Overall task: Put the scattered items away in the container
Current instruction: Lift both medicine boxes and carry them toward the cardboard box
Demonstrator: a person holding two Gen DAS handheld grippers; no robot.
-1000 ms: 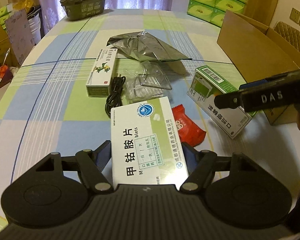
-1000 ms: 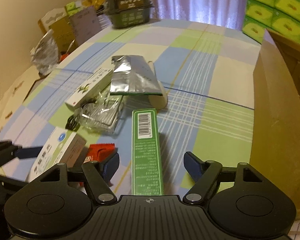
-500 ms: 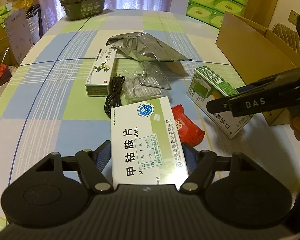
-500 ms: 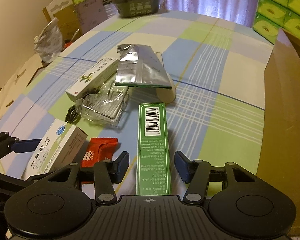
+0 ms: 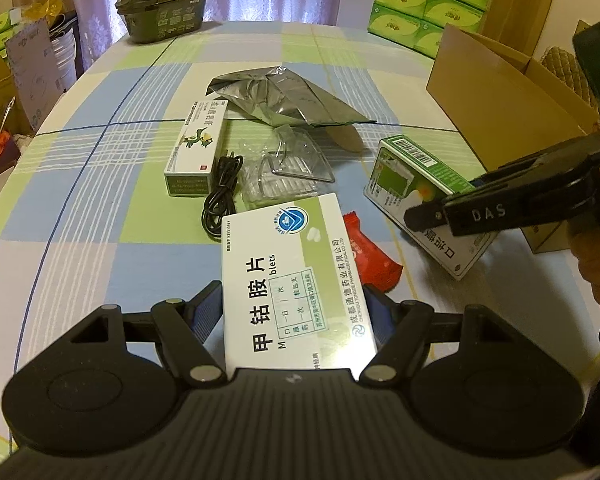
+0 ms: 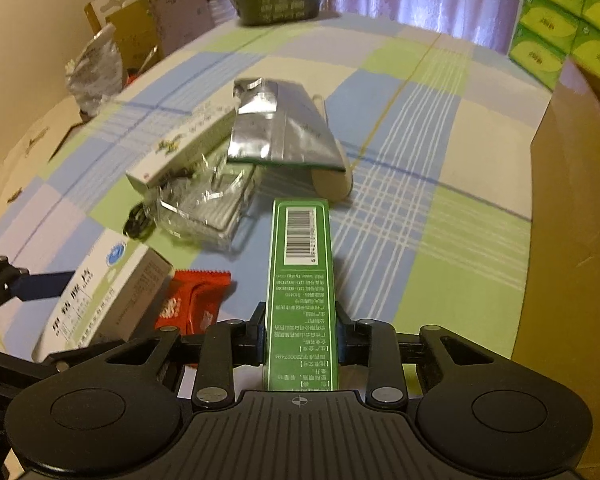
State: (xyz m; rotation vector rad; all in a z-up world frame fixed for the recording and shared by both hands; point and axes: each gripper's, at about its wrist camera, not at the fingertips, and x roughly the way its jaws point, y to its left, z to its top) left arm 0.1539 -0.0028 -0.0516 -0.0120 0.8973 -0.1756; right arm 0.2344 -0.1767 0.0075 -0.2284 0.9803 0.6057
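Note:
A white medicine box (image 5: 292,276) with green print sits between the fingers of my left gripper (image 5: 292,312), which is shut on its sides. My right gripper (image 6: 300,332) is shut on a narrow green box (image 6: 300,280) with a barcode on top. In the left wrist view that green box (image 5: 416,176) is tilted, with a right fingertip (image 5: 420,216) against it. The open cardboard box (image 5: 500,92) stands at the table's right edge, close beside the right gripper (image 6: 572,200). A red sachet (image 5: 368,256) lies between the two held boxes.
Mid-table lie a silver foil pouch (image 5: 284,96), a long white-green carton (image 5: 196,148), a black cable (image 5: 220,196) and clear plastic packaging (image 5: 288,168). A dark green carton (image 5: 164,0) and stacked green tissue packs (image 5: 428,4) sit at the far end.
The right gripper's fingers have closed from wide apart onto the green box and moved forward along it. The left gripper and its white box have barely moved.

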